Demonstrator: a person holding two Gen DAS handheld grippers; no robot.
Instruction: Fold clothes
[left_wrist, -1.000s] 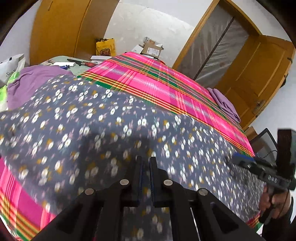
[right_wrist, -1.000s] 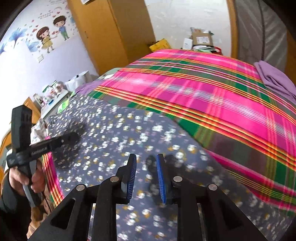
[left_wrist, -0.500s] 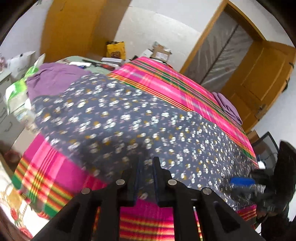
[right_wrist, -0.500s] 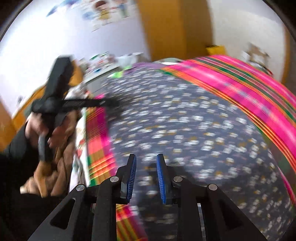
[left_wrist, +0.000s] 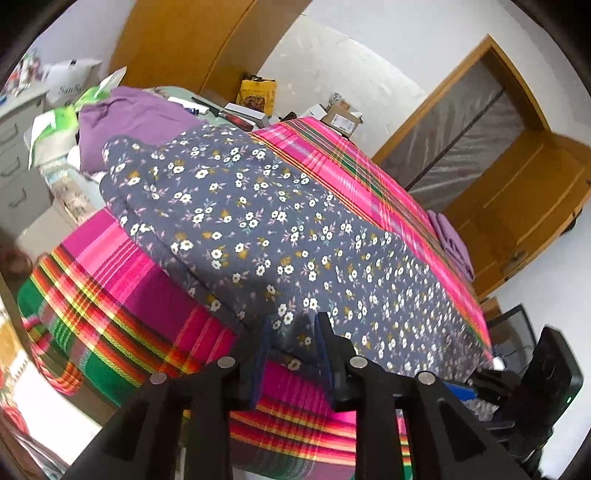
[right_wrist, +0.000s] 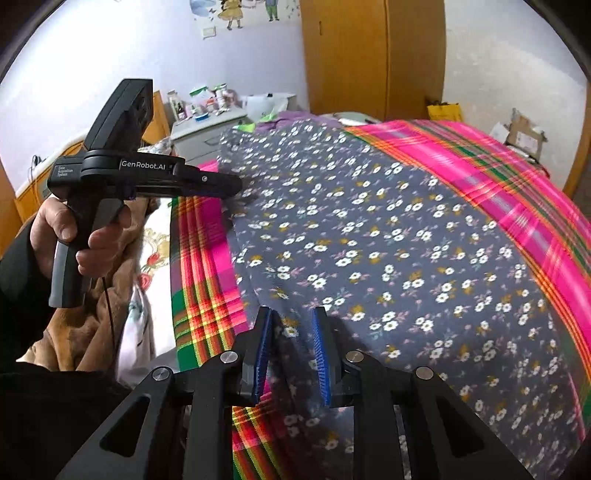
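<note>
A dark grey floral garment (left_wrist: 280, 236) lies spread across the pink plaid bedspread (left_wrist: 122, 280); it also shows in the right wrist view (right_wrist: 388, 258). My left gripper (left_wrist: 291, 332) is open, its jaws apart on either side of the garment's near edge. My right gripper (right_wrist: 291, 332) is open over the garment's other near corner by the bed edge. The left gripper shows in the right wrist view (right_wrist: 236, 186), its tip at the garment's edge. The right gripper shows at the lower right of the left wrist view (left_wrist: 476, 384).
A purple cloth (left_wrist: 136, 122) lies beyond the garment, and a folded purple cloth (left_wrist: 452, 240) at the bed's far right. Drawers (left_wrist: 18, 158) with clutter stand left of the bed. A wooden wardrobe (right_wrist: 373, 55) and door (left_wrist: 524, 206) stand behind. Boxes (left_wrist: 340, 118) sit by the far wall.
Both grippers have drawn back from over the garment to its near edge by the bed side. Their jaws have widened from a narrow gap. The garment now lies flat.
</note>
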